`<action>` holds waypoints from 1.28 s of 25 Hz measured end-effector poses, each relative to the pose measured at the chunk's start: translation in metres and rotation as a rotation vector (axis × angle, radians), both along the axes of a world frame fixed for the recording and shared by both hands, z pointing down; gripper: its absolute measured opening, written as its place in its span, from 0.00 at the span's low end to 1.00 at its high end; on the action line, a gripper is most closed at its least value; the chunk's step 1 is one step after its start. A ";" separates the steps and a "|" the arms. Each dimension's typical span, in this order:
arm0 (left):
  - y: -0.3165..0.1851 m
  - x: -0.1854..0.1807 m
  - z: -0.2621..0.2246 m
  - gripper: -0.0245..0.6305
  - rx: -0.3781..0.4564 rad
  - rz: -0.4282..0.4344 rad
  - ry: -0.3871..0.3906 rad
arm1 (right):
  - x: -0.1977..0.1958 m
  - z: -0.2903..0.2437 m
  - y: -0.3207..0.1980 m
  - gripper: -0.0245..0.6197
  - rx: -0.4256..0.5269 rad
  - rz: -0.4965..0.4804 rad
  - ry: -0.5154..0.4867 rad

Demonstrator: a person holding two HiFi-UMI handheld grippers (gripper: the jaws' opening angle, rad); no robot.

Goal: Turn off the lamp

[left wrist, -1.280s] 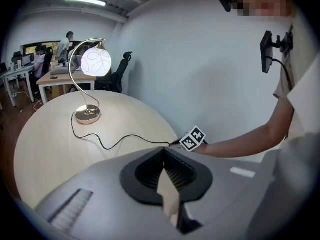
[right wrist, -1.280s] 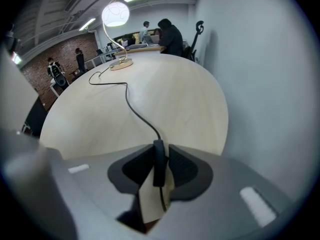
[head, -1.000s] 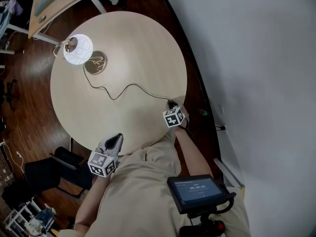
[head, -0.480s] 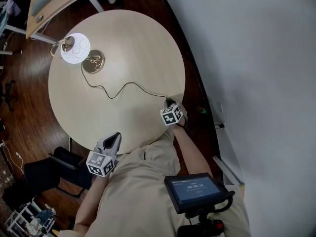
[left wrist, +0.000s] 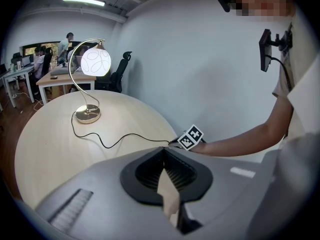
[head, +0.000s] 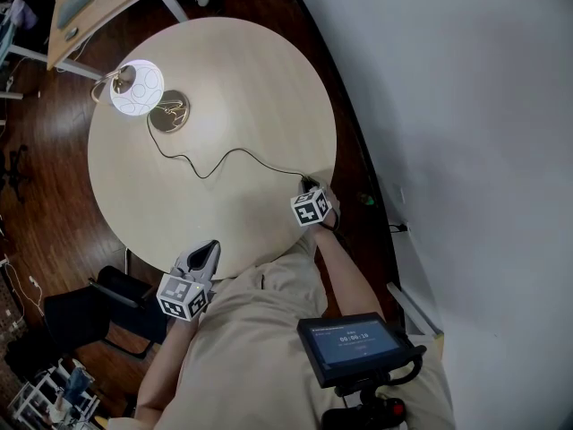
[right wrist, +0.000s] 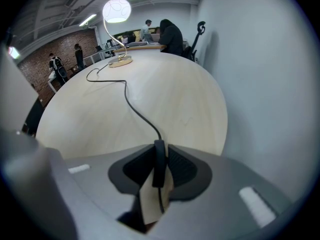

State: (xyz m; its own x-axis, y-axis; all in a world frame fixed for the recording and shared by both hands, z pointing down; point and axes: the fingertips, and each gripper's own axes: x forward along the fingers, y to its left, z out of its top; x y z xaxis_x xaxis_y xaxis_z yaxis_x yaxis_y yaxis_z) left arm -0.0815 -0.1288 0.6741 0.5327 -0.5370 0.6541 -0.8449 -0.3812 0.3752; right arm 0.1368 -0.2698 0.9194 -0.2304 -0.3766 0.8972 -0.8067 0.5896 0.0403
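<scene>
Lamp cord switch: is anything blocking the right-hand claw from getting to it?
Nothing visible does. The right gripper is shut on the cord switch at the table edge; the lamp glows.

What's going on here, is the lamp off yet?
A person works two handheld grippers at a round table. The right gripper is closed on the inline switch on the cord of the lamp. The lamp is lit, so not off yet. The left gripper is shut and empty at the near edge.

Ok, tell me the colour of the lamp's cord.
Black cord, clearest in the head view.
</scene>
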 end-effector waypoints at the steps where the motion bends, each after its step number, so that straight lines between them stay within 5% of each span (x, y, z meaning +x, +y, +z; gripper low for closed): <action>1: 0.001 0.000 0.000 0.04 0.000 0.000 0.000 | 0.000 0.000 0.000 0.17 0.000 0.002 0.000; 32: 0.003 -0.002 0.002 0.04 -0.008 -0.004 0.004 | 0.000 0.000 -0.002 0.15 -0.019 0.002 0.001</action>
